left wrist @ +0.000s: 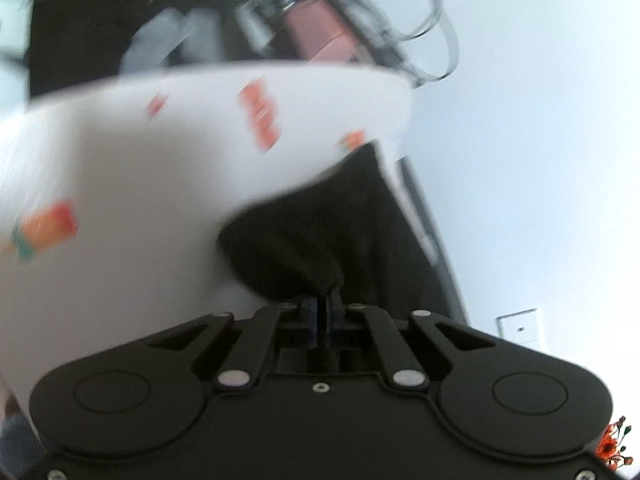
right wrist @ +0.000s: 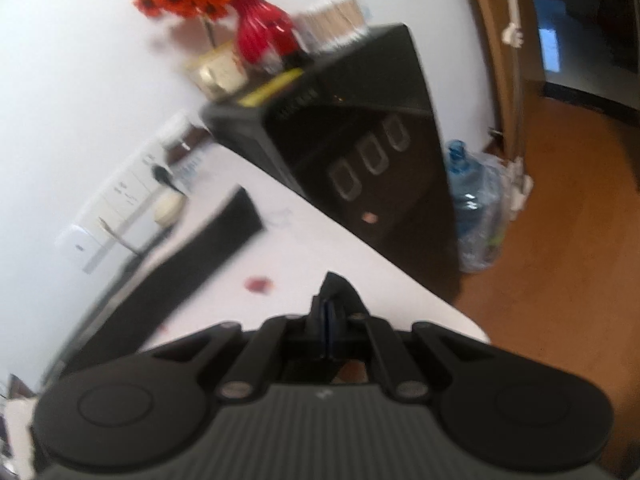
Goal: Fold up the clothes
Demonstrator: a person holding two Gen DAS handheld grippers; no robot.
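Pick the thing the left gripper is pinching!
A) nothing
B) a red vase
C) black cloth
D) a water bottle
C: in the left wrist view, the left gripper has its jaws shut on a bunched bit of black cloth, which lies on the white table.

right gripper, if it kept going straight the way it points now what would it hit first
The right gripper already pinches black cloth in its fingers. Past that, the white table looks like the first thing in line, short of the black cabinet, though blur leaves depth unclear.
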